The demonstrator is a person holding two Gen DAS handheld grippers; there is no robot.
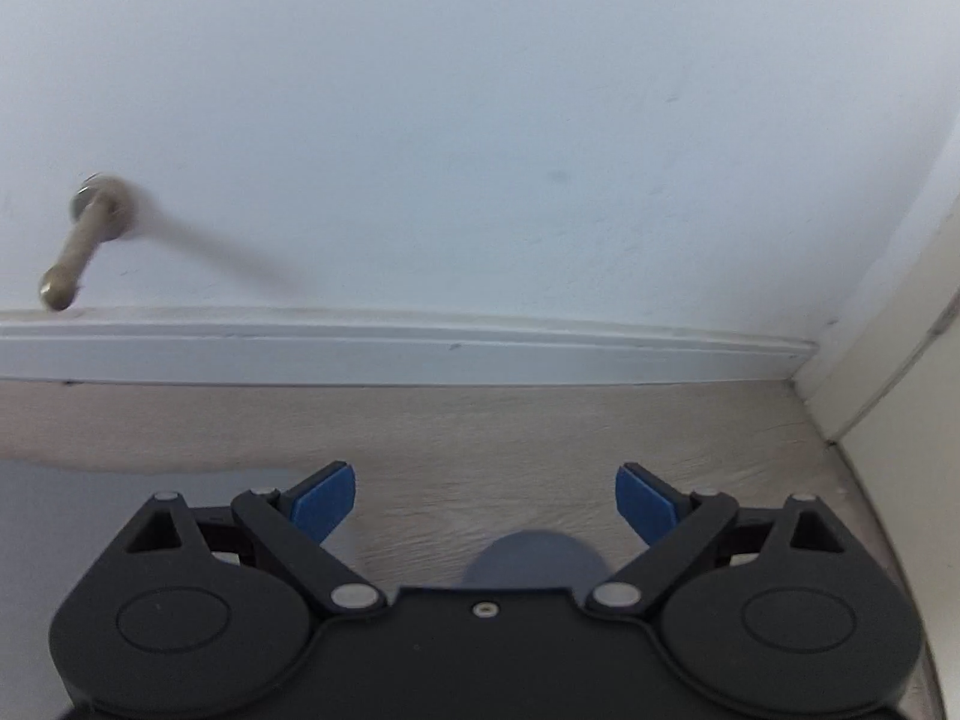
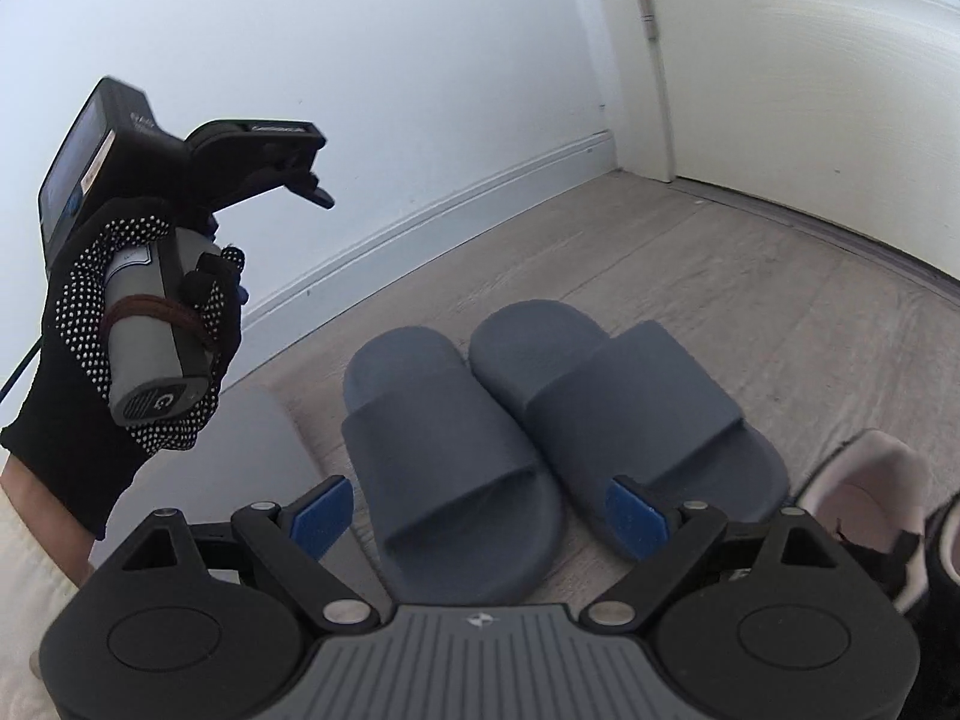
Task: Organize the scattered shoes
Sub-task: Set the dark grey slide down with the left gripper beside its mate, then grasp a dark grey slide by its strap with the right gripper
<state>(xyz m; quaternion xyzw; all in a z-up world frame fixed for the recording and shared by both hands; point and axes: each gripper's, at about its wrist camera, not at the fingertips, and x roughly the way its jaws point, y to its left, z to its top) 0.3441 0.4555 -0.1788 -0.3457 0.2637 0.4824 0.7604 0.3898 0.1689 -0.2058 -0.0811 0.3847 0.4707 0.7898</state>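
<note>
Two dark blue slides stand side by side on the wood floor in the right wrist view, the left slide (image 2: 444, 450) and the right slide (image 2: 624, 396), toes toward the wall. My right gripper (image 2: 480, 516) hovers just above their heel ends, open, nothing between its blue pads. A pink and black sneaker (image 2: 870, 498) lies at the right edge. My left gripper (image 1: 485, 504) is open and empty, raised and facing the wall; a blue slide toe (image 1: 534, 558) shows just under it. The left gripper (image 2: 306, 180) also appears in the right wrist view, held up by a gloved hand (image 2: 90, 324).
A white wall with a baseboard (image 1: 420, 348) runs along the floor. A metal door stop (image 1: 78, 240) sticks out of the wall at the left. A white door (image 2: 810, 90) and its frame close the corner on the right. Bare floor (image 2: 660, 240) lies beyond the slides.
</note>
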